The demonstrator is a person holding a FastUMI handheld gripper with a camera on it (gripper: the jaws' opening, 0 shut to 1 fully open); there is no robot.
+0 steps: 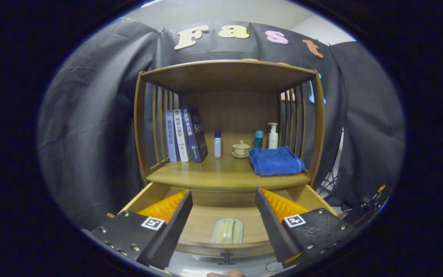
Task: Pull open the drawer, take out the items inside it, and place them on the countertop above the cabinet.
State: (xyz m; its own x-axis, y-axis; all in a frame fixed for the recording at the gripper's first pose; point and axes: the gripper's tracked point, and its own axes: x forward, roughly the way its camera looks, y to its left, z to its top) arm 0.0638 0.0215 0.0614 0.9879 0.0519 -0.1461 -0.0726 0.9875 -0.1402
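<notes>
Drawer (160, 194): pulled open, its front corners hidden behind the fingers. One pale oblong item (227, 231) (kind unclear) lies inside, between the parted fingers of the gripper (223, 200), untouched. Countertop (206, 173) above: three books (185, 134), three bottles (217, 144), one lidded cup (241, 149), one blue towel (276, 161); bare wood mid-front.
</notes>
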